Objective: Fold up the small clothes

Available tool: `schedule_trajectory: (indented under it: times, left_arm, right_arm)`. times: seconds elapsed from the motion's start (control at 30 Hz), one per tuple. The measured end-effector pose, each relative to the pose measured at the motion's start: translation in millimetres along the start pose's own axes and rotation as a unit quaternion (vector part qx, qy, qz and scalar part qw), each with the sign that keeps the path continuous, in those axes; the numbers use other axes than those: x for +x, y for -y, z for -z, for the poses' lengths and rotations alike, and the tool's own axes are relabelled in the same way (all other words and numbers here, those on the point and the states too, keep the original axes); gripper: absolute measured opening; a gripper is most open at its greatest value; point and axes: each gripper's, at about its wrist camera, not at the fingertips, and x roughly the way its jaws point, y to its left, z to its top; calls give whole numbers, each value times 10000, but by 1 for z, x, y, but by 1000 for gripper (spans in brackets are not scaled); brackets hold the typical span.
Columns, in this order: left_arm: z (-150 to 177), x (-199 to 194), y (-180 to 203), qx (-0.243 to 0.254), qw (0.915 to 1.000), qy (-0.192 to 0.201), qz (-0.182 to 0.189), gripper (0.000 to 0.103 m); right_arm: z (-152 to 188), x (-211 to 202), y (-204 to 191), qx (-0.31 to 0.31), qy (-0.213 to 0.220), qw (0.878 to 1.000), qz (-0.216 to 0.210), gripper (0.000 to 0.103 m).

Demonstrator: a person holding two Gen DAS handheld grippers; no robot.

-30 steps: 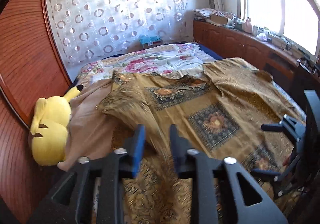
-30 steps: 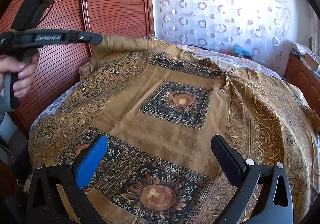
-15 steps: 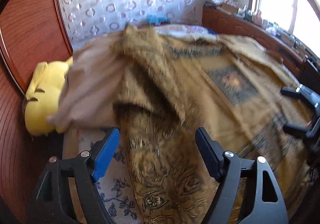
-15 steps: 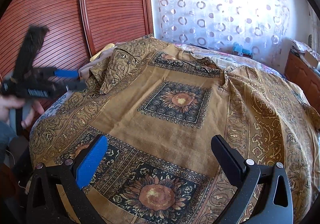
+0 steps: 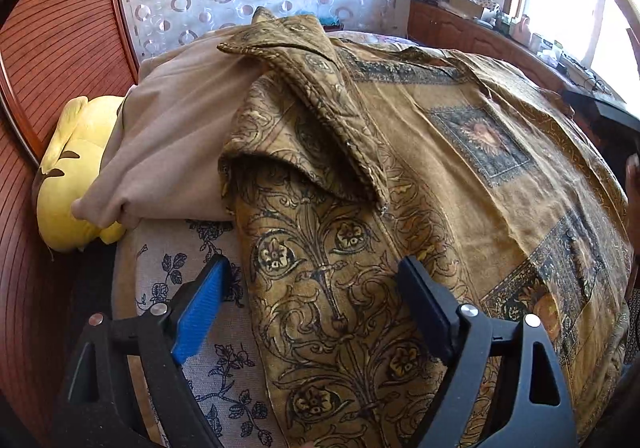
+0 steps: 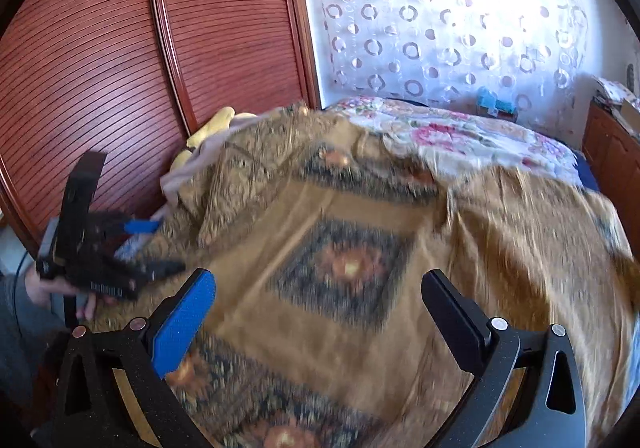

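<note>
One brown patterned garment (image 5: 420,176); two grippers, left (image 5: 312,300), right (image 6: 320,312), jaws wide, empty.

the bed (image 5: 168,280) wears a pale sheet with blue flowers, bare at its near left corner. a brown patterned garment (image 5: 400,184) lies spread over most of it, one edge folded back on itself, beside a beige cloth (image 5: 176,144) and a yellow plush (image 5: 68,176) at the left edge. a floral quilt (image 6: 460,136) covers the far end.

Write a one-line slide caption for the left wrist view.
Open left hand-held gripper, jaws just opened, above the brown patterned garment with its sleeve folded inward on the bed.
</note>
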Motion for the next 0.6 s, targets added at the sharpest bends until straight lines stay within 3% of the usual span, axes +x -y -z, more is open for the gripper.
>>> schedule_trajectory:
  times: [0.1, 0.23, 0.6]
  left_arm:
    - [1, 0, -2, -32, 10000, 26, -13, 86]
    - [3, 0, -3, -43, 10000, 42, 0, 86]
    - [7, -5, -10, -235, 9996, 143, -58, 86]
  right_arm:
    - [-24, 20, -1, -10, -72, 9997, -236, 96]
    - [-57, 61, -7, 205, -324, 9954, -873, 85]
    - [-99, 165, -54, -125, -705, 9943, -786, 79]
